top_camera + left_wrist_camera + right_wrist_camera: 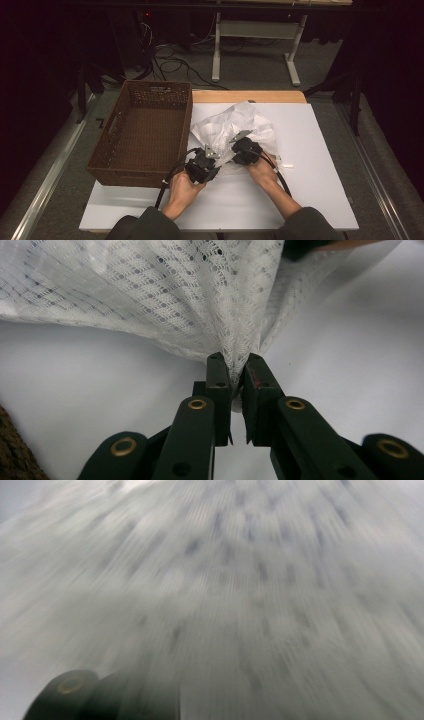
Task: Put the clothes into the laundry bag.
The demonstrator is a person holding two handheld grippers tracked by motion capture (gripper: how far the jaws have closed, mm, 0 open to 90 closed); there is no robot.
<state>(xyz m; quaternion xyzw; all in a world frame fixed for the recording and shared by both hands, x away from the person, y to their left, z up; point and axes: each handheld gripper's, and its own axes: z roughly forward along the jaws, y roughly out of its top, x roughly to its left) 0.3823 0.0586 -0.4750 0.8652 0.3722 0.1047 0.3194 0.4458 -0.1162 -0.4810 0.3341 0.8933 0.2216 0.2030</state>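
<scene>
Two sleeves and bare hands come in from the near edge of the white table (310, 200). Each hand holds a black gripper, and both point away from the person at a crumpled white lace cloth (235, 125) in the middle of the table.

From above, the left gripper (202, 167) sits at the near edge of the cloth, and the right gripper (246, 150) is just beside it, lying on the cloth. Up close, the left gripper view shows more: the jaws are clenched on a bunched fold of the lace (190, 295), which fans up and out from the pinch.

Everything in the right gripper view is blurry, with lace close in front, so I cannot tell how those jaws stand.

A brown woven basket (142, 132) stands on the left side of the table, next to the cloth.
</scene>
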